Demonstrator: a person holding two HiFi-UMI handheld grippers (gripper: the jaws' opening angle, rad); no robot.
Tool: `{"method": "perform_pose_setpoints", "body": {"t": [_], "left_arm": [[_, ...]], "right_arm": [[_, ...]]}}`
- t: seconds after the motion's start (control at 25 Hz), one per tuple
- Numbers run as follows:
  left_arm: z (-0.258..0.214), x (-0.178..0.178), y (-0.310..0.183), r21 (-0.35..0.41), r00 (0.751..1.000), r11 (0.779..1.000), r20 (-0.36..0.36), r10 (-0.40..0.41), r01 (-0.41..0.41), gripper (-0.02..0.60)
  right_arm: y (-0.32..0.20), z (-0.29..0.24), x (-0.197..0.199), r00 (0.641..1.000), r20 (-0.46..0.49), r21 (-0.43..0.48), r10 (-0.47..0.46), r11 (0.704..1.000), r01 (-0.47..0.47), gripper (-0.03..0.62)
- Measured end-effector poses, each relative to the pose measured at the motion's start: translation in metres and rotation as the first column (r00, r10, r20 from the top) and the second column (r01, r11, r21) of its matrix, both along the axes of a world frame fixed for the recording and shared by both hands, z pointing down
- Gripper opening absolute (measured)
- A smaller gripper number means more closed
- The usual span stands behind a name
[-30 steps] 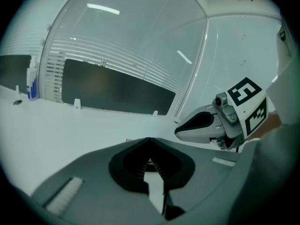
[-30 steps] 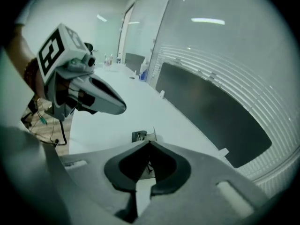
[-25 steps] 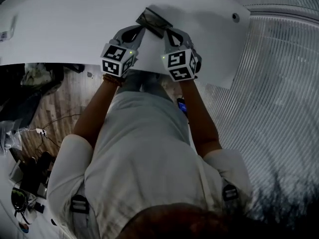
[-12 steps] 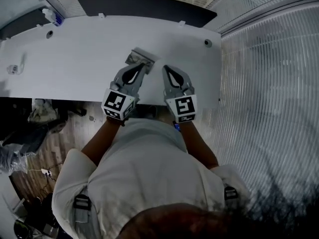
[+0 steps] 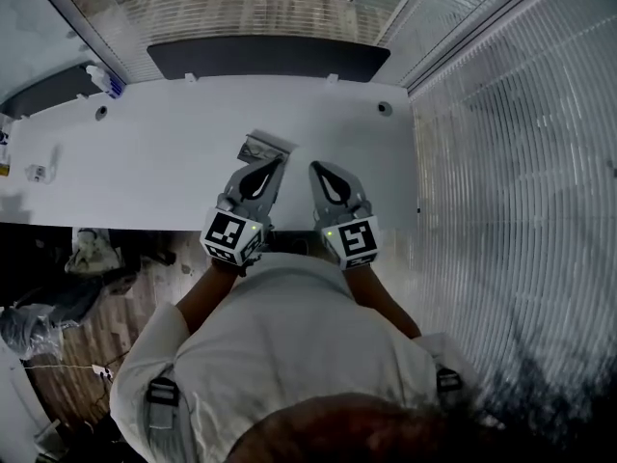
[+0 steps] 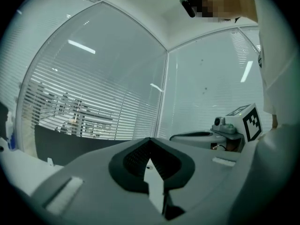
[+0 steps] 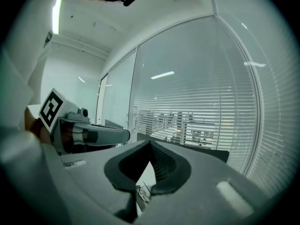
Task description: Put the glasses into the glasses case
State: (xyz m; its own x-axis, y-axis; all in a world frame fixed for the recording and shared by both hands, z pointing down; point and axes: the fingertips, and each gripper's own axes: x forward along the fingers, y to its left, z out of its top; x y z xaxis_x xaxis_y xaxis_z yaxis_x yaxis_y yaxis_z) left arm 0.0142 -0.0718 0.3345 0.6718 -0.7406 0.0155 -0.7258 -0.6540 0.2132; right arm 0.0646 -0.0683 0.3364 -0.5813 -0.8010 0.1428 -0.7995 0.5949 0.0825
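Left gripper [image 5: 278, 161]: jaws closed together with nothing between them, held above the white worktop [image 5: 164, 162].
Right gripper [image 5: 314, 166]: jaws closed and empty, just beside the left one.
Grey rectangular glasses case [image 5: 262, 147]: lay on the worktop, just past the left gripper's tip.

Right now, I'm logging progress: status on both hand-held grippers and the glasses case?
Left hand-held gripper shut, empty. Right hand-held gripper shut, empty. Glasses case on the table, beyond the left tips. Nothing blocking it.
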Motion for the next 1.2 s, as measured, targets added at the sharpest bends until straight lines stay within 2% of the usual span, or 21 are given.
{"method": "perform_pose_setpoints", "body": {"t": [0.16, 0.64, 1.2], "left_arm": [[-0.004, 0.010, 0.006, 0.012, 1.000, 1.000, 0.000, 0.020, -0.020, 0.000], [-0.005, 0.012, 0.016, 0.007, 1.000, 1.000, -0.003, 0.025, -0.025, 0.000], [0.000, 0.013, 0.021, -0.002, 1.000, 1.000, 0.002, 0.026, -0.026, 0.000]], "right_arm": [[0.008, -0.002, 0.005, 1.000, -0.026, 0.012, -0.002, 1.000, 0.002, 0.003], [0.018, -0.007, 0.006, 1.000, 0.025, 0.004, 0.004, 1.000, -0.004, 0.002], [0.022, -0.006, 0.007, 1.000, 0.013, 0.013, 0.002, 1.000, -0.002, 0.002]]}}
